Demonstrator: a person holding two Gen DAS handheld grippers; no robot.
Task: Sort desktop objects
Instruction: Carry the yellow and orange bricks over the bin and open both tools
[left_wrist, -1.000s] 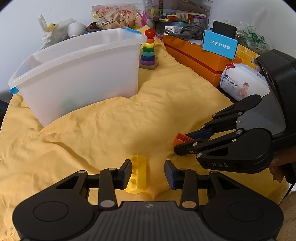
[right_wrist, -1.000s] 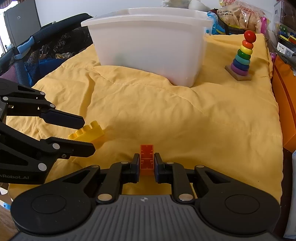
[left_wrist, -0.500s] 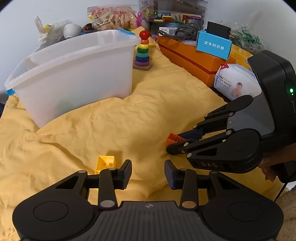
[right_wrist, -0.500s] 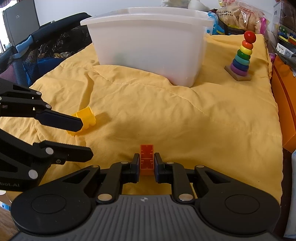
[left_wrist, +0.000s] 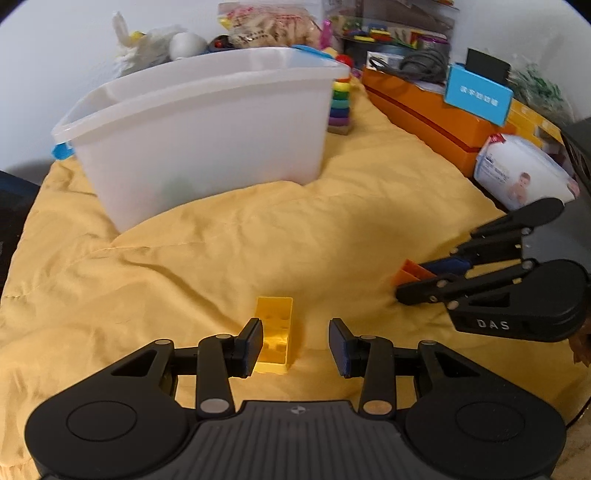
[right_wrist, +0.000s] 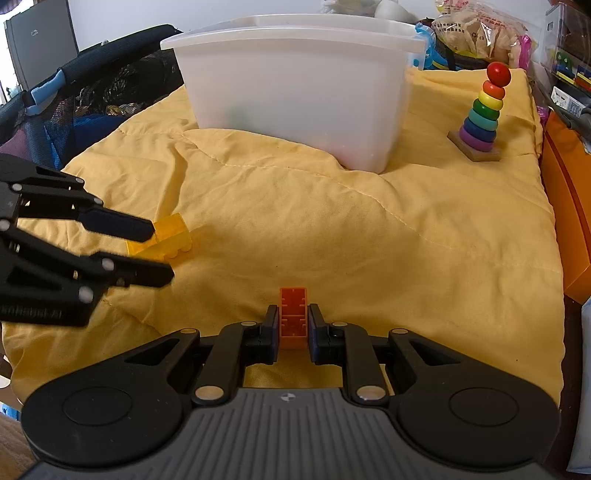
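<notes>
In the lower centre of the right wrist view, the right gripper (right_wrist: 292, 326) has its fingers pressed flat against both sides of an orange brick (right_wrist: 293, 314), which stands on end between them just above the yellow quilt (right_wrist: 424, 240). In the lower centre of the left wrist view, the left gripper (left_wrist: 295, 345) is spread wide and grips nothing; the yellow brick (left_wrist: 275, 334) lies on the quilt with its hollow underside up, just beside the left finger and clear of the right one. Farther back, in the upper middle of both frames, sits the white plastic bin (right_wrist: 295, 92). A rainbow ring stacker (right_wrist: 480, 114) stands at the upper right.
</notes>
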